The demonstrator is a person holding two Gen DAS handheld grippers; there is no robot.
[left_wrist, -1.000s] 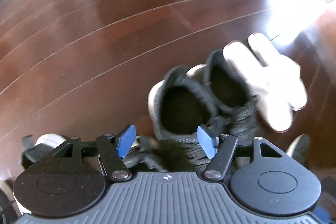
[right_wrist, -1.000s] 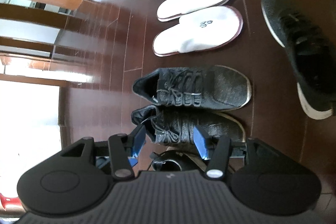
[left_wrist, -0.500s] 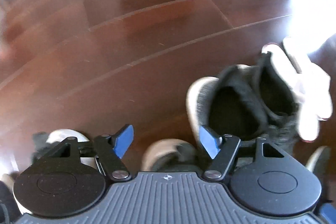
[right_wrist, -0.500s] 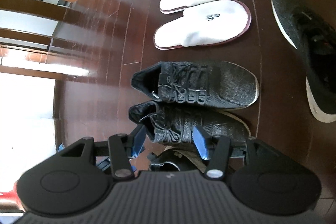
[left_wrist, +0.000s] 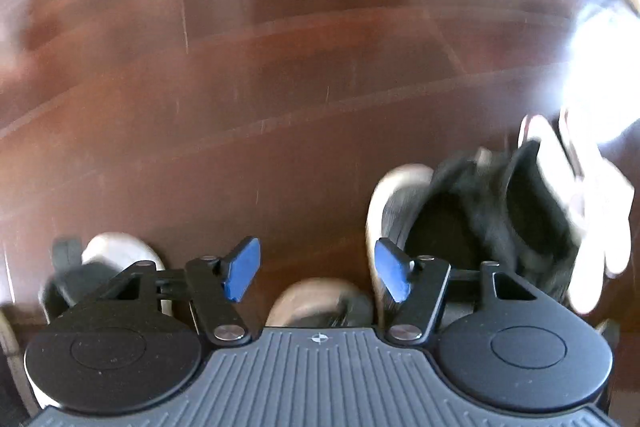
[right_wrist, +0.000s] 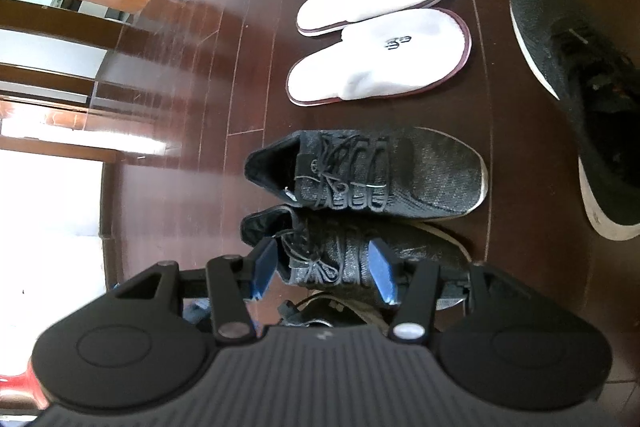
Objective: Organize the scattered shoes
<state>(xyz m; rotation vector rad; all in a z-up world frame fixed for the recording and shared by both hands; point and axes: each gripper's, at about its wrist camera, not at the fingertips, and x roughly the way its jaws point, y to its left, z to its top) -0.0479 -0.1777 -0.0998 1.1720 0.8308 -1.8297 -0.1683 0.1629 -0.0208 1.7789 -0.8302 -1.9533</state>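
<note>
left gripper [left_wrist: 318, 277]: jaws spread wide, blue pads [left_wrist: 242, 275] well apart, nothing btwn them; view blurred. right gripper [right_wrist: 324, 273]: jaws also wide apart, pads [right_wrist: 382, 277] angled outward, nothing gripped. both pointed down toward floor. no hand or sleeve visible in either wrist view.

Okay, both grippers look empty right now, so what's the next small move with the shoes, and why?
Probably reach the right gripper toward the lone black sneaker. The white slippers and the grey knit sneakers already lie paired side by side on the floor, while the black one sits apart at an angle. Both grippers' jaws stand open and hold nothing. The left gripper faces mostly bare floor.
</note>
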